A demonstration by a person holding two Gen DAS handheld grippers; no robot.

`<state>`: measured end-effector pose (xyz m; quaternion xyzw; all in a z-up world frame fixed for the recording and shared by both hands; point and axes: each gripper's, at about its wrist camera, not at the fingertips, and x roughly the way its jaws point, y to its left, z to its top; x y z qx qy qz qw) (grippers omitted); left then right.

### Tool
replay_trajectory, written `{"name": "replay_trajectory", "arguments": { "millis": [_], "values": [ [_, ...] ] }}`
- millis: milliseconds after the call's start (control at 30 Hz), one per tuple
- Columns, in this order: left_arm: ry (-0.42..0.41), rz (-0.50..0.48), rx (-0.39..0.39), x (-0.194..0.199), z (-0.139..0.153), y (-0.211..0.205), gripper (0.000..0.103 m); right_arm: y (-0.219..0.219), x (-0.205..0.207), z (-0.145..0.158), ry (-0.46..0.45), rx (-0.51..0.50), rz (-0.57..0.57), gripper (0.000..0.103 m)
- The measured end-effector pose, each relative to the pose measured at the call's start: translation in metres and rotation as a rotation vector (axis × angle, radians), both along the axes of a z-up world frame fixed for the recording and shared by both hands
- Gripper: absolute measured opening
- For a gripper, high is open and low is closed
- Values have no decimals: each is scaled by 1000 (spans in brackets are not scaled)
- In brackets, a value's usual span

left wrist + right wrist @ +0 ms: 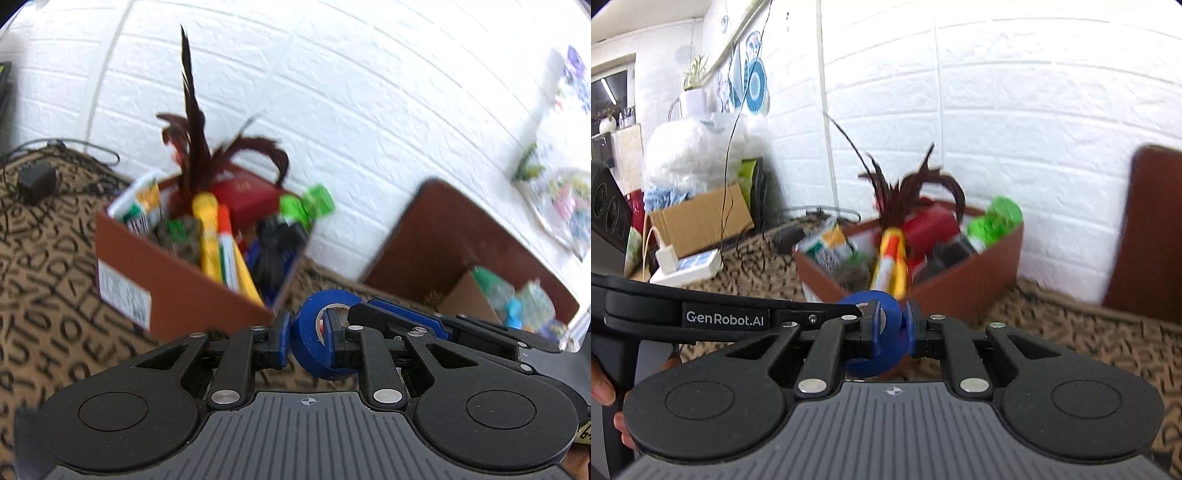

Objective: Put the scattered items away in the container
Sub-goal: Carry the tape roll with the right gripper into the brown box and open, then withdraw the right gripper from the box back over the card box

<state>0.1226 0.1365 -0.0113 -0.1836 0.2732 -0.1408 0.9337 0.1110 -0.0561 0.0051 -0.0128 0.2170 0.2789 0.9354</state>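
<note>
Both grippers are shut on one blue tape roll (314,336), held above the patterned cloth in front of the brown box. My left gripper (308,341) pinches one side of the ring. My right gripper (894,334) pinches the same roll (886,332) from the other side; its fingers (402,319) reach in from the right in the left wrist view. The brown cardboard box (166,284) holds dark red feathers (195,147), a yellow tube, a marker, a green bottle (306,206) and a red box. The box also shows in the right wrist view (967,273).
A brown cloth with black letters (48,280) covers the table. A black adapter with cables (37,181) lies at the back left. A dark brown board (454,236) leans on the white brick wall. A cardboard carton (698,218) and a white bag (690,151) stand left.
</note>
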Motion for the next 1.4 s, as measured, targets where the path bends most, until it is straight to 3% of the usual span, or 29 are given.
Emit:
{"name": "replay_trajectory", "arguments": {
  "millis": [300, 767, 833, 900, 933, 1000, 1033, 1200, 1400],
  "values": [
    [-26, 23, -13, 56, 11, 37, 15, 34, 55, 9, -27, 21, 5, 16],
    [33, 44, -21, 99, -17, 74, 15, 70, 98, -19, 39, 24, 15, 16],
    [30, 52, -27, 99, -19, 77, 22, 71, 100, -22, 42, 36, 18, 18],
    [35, 96, -43, 94, -21, 81, 52, 69, 100, -24, 45, 59, 12, 24],
    [20, 144, -49, 89, -21, 86, 57, 68, 99, -24, 34, 57, -13, 33],
    [-64, 182, -57, 75, -17, 93, 95, 63, 96, -25, -2, 39, -68, 84],
    [-91, 179, -49, 68, -13, 93, 103, 60, 95, -26, -11, 33, -83, 87],
    [-134, 176, 74, 55, -4, 75, 103, 56, 84, -31, -16, 9, -77, 86],
    [-89, 147, 61, 50, -15, 61, 103, 58, 70, -33, -39, -27, -61, 95]
  ]
}}
